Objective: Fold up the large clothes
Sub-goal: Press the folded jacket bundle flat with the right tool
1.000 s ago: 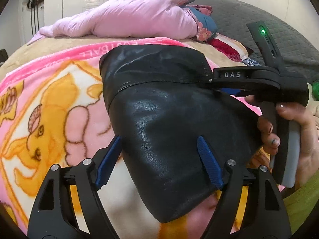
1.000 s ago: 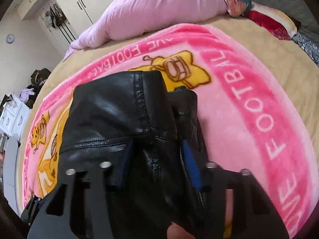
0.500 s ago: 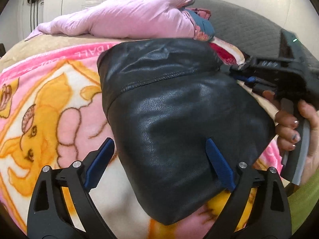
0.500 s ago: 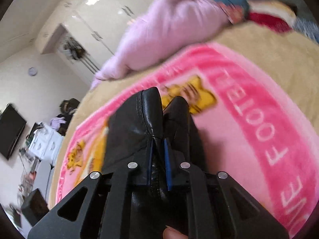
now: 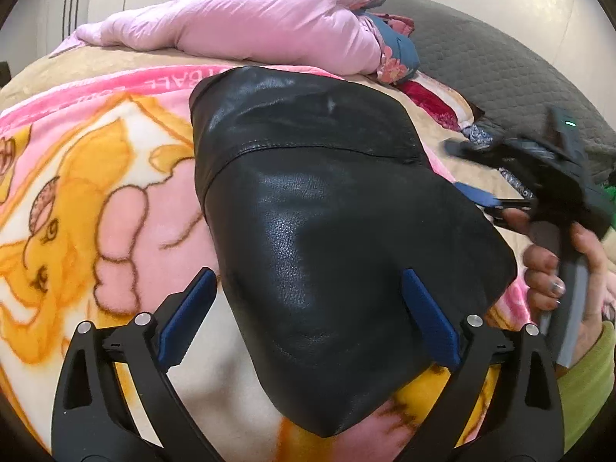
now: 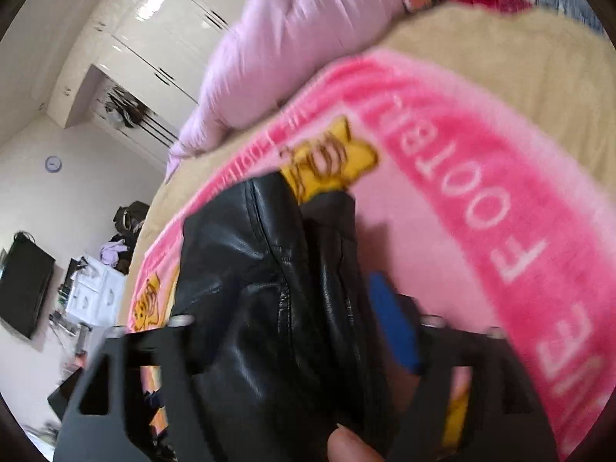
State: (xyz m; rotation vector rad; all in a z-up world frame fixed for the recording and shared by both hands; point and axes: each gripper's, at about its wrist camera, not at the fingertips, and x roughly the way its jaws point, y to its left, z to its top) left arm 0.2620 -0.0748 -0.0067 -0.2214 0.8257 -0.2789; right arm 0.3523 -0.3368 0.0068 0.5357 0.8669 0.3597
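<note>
A black leather jacket, folded into a compact bundle, lies on the pink cartoon blanket. My left gripper hovers over the jacket's near end. Its jaws are opening wide, and the blue pads straddle the leather without pressing it. My right gripper, held by a hand at the jacket's right edge, is blurred with its jaws opening. In the right wrist view the jacket bulges up between the right gripper's spread fingers. One blue pad stands clear of the leather and the other is hidden behind it.
A puffy pink coat and bright folded fabrics lie at the far side of the bed. A grey quilt is at the back right. White wardrobes and a wall TV stand beyond the bed.
The right gripper was shut on the jacket's folded edge half a second ago; its jaws have now spread and it has drawn back to the right. The left jaws have widened a little.
</note>
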